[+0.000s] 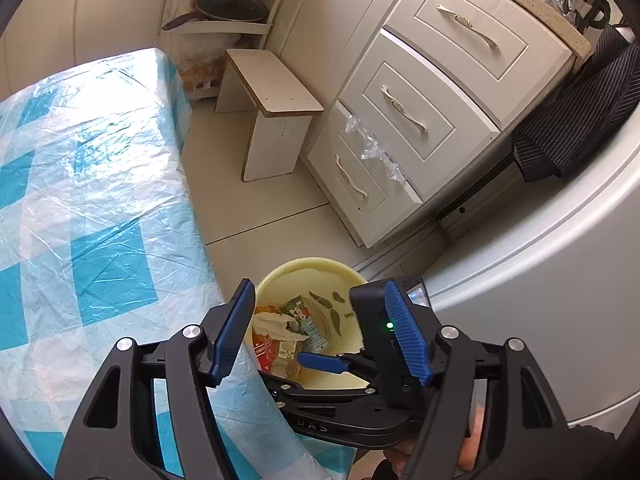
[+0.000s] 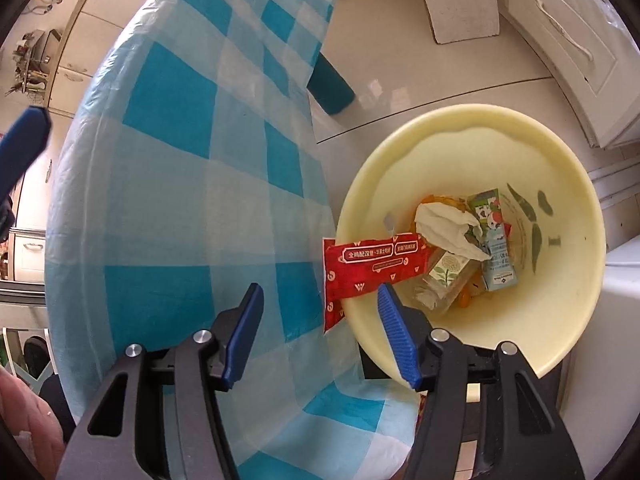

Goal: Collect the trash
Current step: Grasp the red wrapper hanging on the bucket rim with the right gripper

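Blue-and-white checked plastic-covered table (image 2: pixel 192 184) bare; pale yellow plastic basin (image 2: pixel 576 216) on the floor beside it holds the trash — red printed wrapper (image 2: pixel 372 268) draped over its rim. Left gripper (image 1: pixel 320 334) and right gripper (image 2: pixel 320 334) both apart, empty — collecting looks nearly done.

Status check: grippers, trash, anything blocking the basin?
Left gripper and right gripper open, fingers empty. Trash in yellow basin; red wrapper hangs over its rim by the table. Nothing blocking.
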The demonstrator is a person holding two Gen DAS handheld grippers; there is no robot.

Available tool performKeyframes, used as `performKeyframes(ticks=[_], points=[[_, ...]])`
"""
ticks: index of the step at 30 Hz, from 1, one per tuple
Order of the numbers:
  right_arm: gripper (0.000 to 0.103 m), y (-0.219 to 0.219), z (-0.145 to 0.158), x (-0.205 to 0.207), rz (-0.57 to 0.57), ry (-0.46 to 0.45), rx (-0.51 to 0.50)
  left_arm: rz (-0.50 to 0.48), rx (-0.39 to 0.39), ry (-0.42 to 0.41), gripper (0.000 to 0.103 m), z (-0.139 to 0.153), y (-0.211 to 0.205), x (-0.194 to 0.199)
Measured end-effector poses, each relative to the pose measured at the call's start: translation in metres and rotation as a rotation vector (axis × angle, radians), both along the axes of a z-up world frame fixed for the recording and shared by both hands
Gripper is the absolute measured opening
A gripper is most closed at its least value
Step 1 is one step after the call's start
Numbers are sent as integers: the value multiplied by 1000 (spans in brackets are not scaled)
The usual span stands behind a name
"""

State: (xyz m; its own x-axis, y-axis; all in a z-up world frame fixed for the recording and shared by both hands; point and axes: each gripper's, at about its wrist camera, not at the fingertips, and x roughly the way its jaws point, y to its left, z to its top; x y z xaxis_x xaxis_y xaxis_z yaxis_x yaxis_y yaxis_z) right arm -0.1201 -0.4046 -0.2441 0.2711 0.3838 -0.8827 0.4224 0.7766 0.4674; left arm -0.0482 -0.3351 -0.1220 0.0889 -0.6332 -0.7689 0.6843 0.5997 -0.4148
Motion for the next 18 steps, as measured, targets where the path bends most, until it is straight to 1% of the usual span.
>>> performKeyframes(ticks=[1,3,4,9,12,14,16,18], points=[[54,2,-2,1,4,5,-2,1,-3,-4,64,2,1,0],[52,4,-6,3,19,18,-12,1,-6,-21,64,7,4,0],[47,7,-6,7,25,23,-15,2,-8,-29,64,10,5,0],[33,19,-15,14,60,38,-53,15,-24,-36,64,18,14,4],[29,23,-20,17,68,45,-78,19,-27,-34,64,19,17,6],[22,25,-25,18,75,52,-85,19,-27,-34,64,19,18,6],[8,26,-29,18,81,53,-92,21,-29,-33,64,20,19,7],[3,24,-29,17,69,41,-79,22,-32,-32,64,20,21,8]])
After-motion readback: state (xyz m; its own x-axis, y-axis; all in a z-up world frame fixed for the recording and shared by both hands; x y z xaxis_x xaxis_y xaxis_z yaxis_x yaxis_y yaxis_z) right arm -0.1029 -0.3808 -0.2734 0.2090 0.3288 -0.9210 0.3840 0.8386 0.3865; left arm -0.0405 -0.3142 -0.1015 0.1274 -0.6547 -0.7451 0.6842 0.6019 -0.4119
